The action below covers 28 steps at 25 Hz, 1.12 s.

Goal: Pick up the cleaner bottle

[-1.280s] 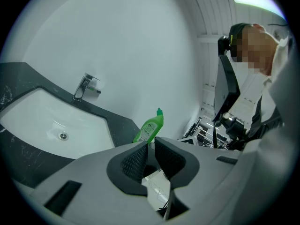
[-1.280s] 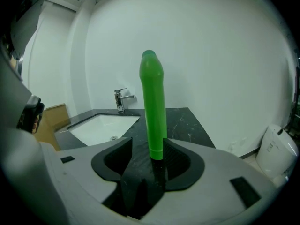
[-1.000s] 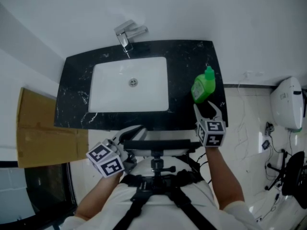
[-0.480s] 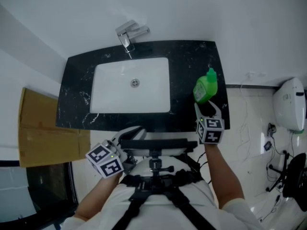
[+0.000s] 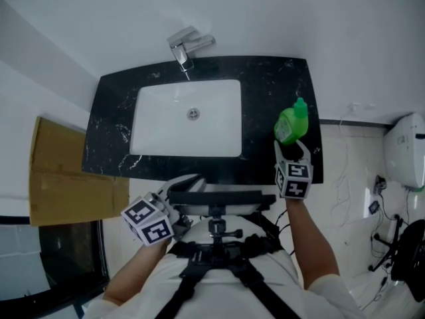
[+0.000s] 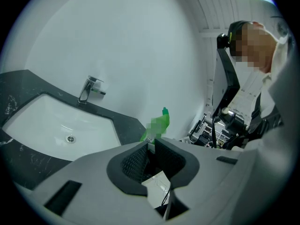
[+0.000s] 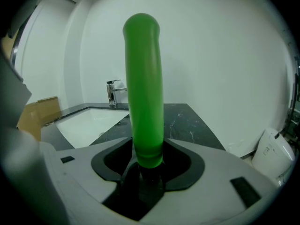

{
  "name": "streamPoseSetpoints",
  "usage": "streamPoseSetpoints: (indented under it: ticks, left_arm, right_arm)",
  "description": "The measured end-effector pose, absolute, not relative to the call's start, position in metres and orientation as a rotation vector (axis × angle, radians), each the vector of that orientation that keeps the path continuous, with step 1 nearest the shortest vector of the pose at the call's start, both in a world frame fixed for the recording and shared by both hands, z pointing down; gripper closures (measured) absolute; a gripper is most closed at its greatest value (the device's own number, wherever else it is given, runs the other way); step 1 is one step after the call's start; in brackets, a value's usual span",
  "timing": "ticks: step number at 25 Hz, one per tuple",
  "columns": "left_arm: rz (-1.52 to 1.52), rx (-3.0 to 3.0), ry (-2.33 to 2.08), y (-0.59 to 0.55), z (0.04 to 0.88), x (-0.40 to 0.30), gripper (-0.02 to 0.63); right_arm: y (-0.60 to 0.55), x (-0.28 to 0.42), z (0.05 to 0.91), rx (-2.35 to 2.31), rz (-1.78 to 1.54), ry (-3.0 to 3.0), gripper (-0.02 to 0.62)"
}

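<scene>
The green cleaner bottle [image 5: 290,126] stands upright on the black marble counter [image 5: 265,85], to the right of the sink. My right gripper [image 5: 292,149] is just in front of it, with a jaw on either side of the bottle's base. In the right gripper view the bottle [image 7: 144,93] fills the middle and its foot sits between the spread jaws of that gripper [image 7: 147,156]; I see no clamping. My left gripper [image 5: 180,181] hangs below the counter's front edge with its jaws together and nothing held. In the left gripper view the jaws of that gripper [image 6: 151,146] nearly touch, and the bottle [image 6: 158,124] shows far beyond them.
A white sink basin [image 5: 143,98] is set in the counter, with a chrome faucet [image 5: 187,46] behind it by the white wall. Flattened cardboard [image 5: 60,178] lies on the floor at the left. A white fixture [image 5: 406,158] and cables are at the right.
My right gripper has crept forward and slightly down, so its jaws now flank the bottle's base. The bottle still stands on the counter, and the left gripper has stayed put.
</scene>
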State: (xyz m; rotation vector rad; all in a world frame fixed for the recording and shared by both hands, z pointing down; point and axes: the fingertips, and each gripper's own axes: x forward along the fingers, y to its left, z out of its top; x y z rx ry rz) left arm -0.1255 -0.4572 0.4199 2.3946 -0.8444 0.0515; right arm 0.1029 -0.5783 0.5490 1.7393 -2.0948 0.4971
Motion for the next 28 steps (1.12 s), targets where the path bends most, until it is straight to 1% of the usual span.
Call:
streamPoseSetpoints:
  ticks: [16,28]
  left_arm:
    - [0.068,2.396,-0.867,-0.454,0.420,-0.124,0.561]
    - [0.081,2.387,-0.866,-0.451,0.423,-0.121,0.561]
  right_arm:
    - [-0.591,0.101,0.546,1.719,0.404,-2.122,0.380]
    - [-0.603,0.099,0.543,1.764,0.408,-2.136,0.379]
